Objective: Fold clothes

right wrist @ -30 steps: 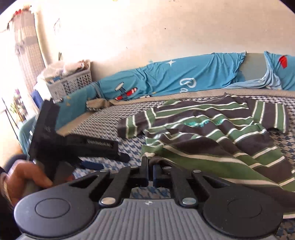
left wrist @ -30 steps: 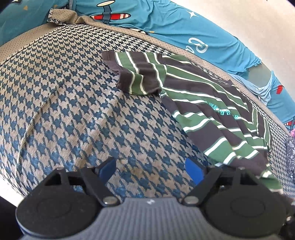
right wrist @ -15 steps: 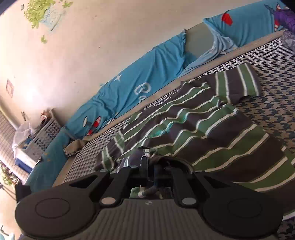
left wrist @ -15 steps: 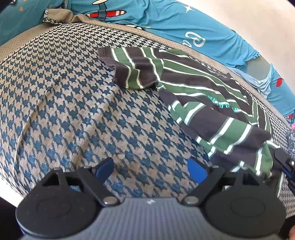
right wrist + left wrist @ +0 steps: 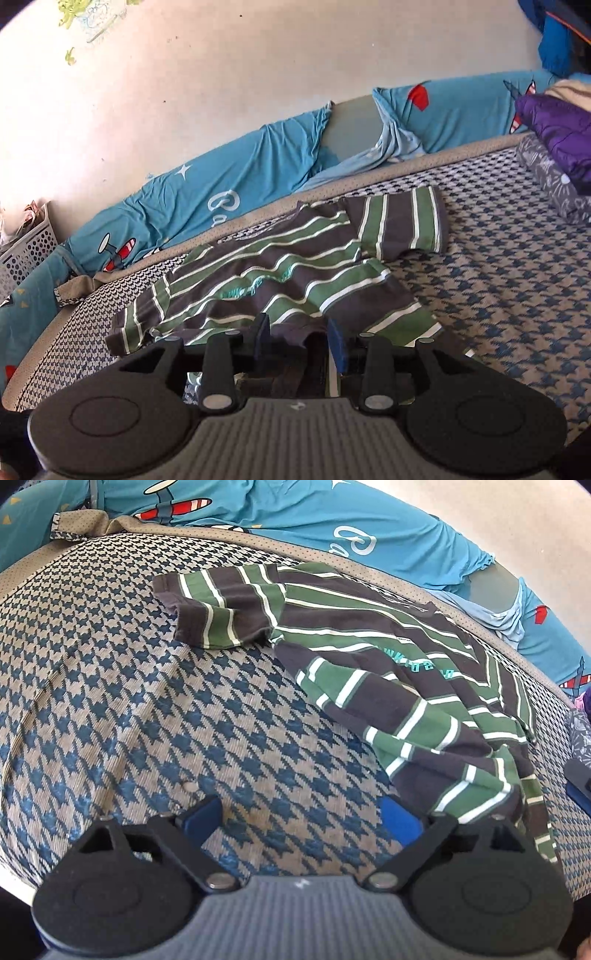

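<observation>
The shirt [image 5: 295,280] is striped green and dark grey-brown with thin white lines and teal lettering. The mattress [image 5: 147,709] wears a blue-and-beige houndstooth, its far edge beige with dots. Behind it, the sheet [image 5: 258,177] is turquoise with red-and-white planes and white stars.

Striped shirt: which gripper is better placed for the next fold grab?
Probably the right gripper: its opening jaws sit at the striped shirt's near edge, cloth between them. The left gripper hangs wide open over the bare houndstooth cover, shirt only beside its right finger.
</observation>
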